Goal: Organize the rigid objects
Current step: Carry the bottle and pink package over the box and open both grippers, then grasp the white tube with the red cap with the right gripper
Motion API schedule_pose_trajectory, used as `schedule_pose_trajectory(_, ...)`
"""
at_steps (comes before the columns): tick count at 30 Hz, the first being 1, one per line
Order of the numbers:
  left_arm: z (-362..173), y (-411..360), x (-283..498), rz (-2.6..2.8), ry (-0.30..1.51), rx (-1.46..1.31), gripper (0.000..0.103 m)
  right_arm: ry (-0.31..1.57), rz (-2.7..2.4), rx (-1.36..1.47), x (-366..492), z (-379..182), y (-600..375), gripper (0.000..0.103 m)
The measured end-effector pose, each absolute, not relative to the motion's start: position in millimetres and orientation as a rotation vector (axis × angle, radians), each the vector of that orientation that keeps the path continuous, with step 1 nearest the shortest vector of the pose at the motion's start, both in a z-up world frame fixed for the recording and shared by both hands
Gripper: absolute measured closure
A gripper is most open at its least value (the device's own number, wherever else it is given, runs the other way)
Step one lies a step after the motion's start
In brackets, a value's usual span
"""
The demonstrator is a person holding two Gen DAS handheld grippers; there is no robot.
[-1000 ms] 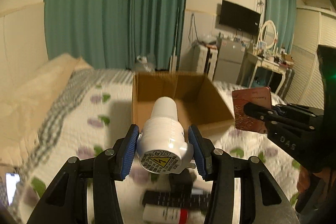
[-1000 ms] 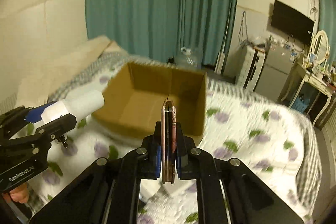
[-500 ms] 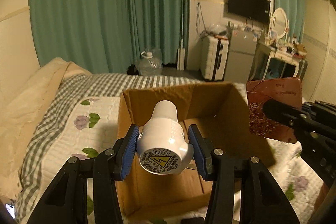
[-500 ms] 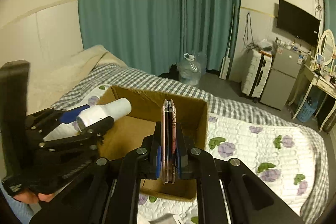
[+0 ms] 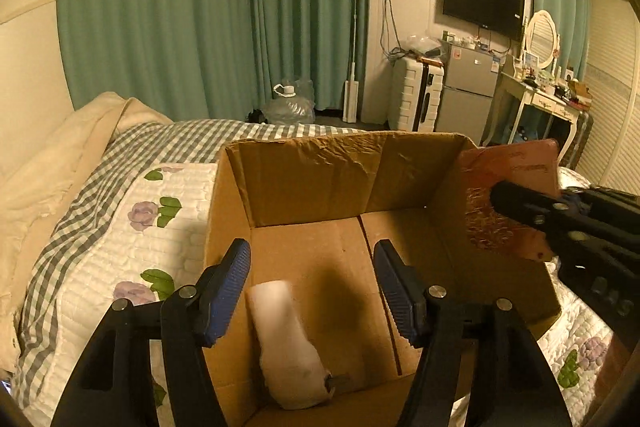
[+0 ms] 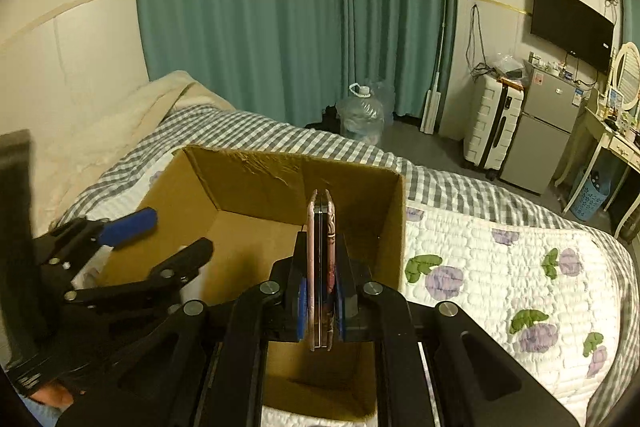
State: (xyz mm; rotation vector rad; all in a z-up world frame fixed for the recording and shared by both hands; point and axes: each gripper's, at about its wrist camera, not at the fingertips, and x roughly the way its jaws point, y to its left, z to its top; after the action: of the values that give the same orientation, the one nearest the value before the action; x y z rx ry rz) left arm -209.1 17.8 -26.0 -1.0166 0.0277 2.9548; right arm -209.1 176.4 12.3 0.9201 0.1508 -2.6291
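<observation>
An open cardboard box (image 5: 304,171) stands on the bed; it also shows in the right wrist view (image 6: 256,179). My left gripper (image 5: 312,283) is open above the box's near left part. A white plug-in device (image 5: 288,343), blurred, is in the box just below the open jaws. My right gripper (image 6: 320,291) is shut on a thin pink-cased phone (image 6: 320,251), held on edge over the box's right side. The phone (image 5: 508,195) shows flat-on at the right of the left wrist view. The left gripper (image 6: 156,235) shows at the left of the right wrist view.
The bed has a floral quilt (image 6: 500,267) to the right of the box and a checked blanket (image 5: 132,155) behind it. Cream bedding (image 5: 52,163) lies at the left. A water jug (image 6: 360,115), suitcase (image 6: 492,123), fridge (image 6: 548,131) and dressing table stand beyond the bed.
My left gripper opened and let go of the white device, which dropped into the box. Both grippers moved forward over the box. The right gripper still holds the phone.
</observation>
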Motion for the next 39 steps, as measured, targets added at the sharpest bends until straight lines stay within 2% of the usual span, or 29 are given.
schedule_pose_trajectory(4,-22,9,-206,2.962,-0.003,-1.013,0.036,0.139,-2.629,0.957,-216,0,171,0.092)
schedule_pose_trajectory(5,-20,7,-205,2.961,-0.011,-1.012,0.036,0.135,-2.636,0.955,-215,0,172,0.077)
schedule_pose_trajectory(6,-17,6,-202,2.96,-0.019,-1.011,0.036,0.129,-2.647,0.942,-212,2,173,0.056)
schedule_pose_trajectory(7,-12,5,-198,2.961,-0.027,-1.004,0.036,0.121,-2.663,0.923,-208,6,176,0.048)
schedule_pose_trajectory(8,-9,4,-195,2.961,-0.031,-0.997,0.036,0.109,-2.687,0.897,-202,12,180,0.044)
schedule_pose_trajectory(12,13,4,-170,2.971,-0.015,-0.963,0.036,0.092,-2.731,0.849,-173,43,192,0.042)
schedule_pose_trajectory(15,28,2,-142,2.979,-0.005,-0.938,0.033,0.094,-2.764,0.814,-141,65,201,0.032)
schedule_pose_trajectory(17,35,1,-122,2.985,0.008,-0.931,0.032,0.102,-2.776,0.793,-119,77,206,0.03)
schedule_pose_trajectory(22,38,-2,-76,2.987,0.045,-0.957,0.032,0.106,-2.802,0.765,-60,89,214,0.017)
schedule_pose_trajectory(26,25,-5,-50,2.977,0.071,-1.001,0.032,0.091,-2.789,0.786,-16,75,213,0.013)
schedule_pose_trajectory(33,-16,-22,-13,2.993,0.079,-1.119,0.032,0.113,-2.644,0.889,13,23,192,0.013)
schedule_pose_trajectory(39,-52,-41,0,2.965,0.037,-1.219,0.032,0.282,-2.456,0.993,12,-34,138,0.013)
